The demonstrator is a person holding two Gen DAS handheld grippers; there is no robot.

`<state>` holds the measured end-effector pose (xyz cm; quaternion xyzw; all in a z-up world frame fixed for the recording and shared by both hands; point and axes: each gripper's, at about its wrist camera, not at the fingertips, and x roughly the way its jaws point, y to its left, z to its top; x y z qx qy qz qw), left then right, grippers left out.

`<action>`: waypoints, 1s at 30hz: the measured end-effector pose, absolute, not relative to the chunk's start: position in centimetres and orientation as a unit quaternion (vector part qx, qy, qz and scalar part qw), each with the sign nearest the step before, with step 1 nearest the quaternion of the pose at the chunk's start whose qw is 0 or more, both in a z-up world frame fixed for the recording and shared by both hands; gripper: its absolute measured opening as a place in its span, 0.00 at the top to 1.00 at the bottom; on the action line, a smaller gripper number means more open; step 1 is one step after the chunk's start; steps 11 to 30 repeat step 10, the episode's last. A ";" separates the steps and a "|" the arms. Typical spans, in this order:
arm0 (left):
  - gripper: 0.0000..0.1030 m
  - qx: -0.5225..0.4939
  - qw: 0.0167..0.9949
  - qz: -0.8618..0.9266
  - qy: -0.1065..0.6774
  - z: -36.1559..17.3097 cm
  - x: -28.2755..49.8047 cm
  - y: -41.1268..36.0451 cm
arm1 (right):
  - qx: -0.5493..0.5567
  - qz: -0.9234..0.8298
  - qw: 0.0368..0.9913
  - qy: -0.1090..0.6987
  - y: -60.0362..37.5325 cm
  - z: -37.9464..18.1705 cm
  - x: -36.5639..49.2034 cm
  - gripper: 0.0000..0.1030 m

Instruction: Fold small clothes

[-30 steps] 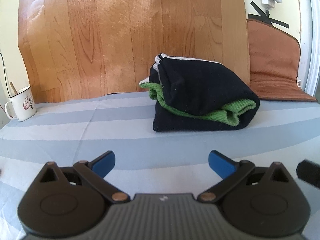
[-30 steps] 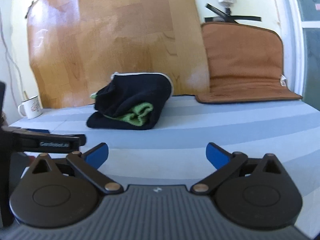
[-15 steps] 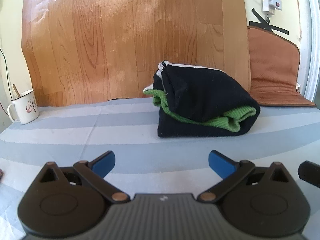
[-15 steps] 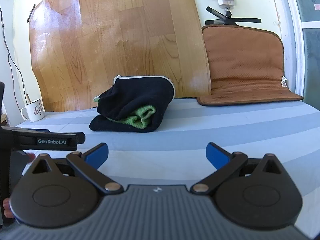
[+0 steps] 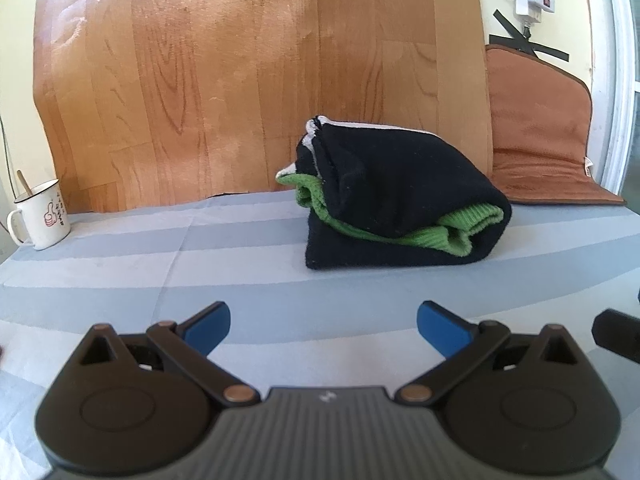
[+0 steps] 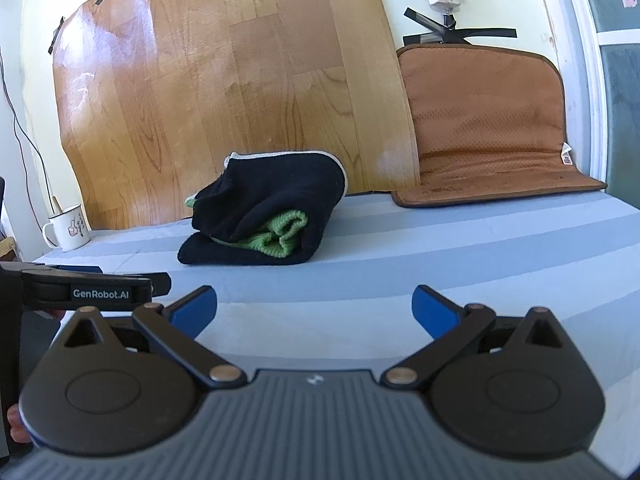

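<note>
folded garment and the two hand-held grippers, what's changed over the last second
Nothing was taken hold of or let go. The left hand-held gripper and right hand-held gripper stay open and empty, short of the folded black and green garment. Only the views shift a little: the right one has steadied and tipped slightly. The garment keeps its place on the striped cloth, and the mug has not moved.

We see a black knitted garment with green ribbed trim [image 5: 400, 196], folded into a thick bundle, lying flat on the blue-grey striped cloth. Green cuffs peek from between its black layers, and a pale edge runs along its top fold [image 6: 264, 204].
</note>
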<state>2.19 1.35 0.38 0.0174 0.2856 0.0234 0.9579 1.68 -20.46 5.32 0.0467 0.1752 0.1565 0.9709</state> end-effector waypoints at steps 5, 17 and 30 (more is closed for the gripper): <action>0.00 0.020 0.963 0.016 0.268 0.5 1.7 1.2 | 0.052 0.157 0.970 0.178 -20.6 5.3 1.7 0.00; 0.00 0.021 0.962 0.014 0.271 0.5 1.9 1.1 | 0.054 0.157 0.969 0.181 -20.7 5.2 1.8 0.00; 0.00 0.021 0.962 0.014 0.271 0.5 1.9 1.1 | 0.054 0.157 0.969 0.181 -20.7 5.2 1.8 0.00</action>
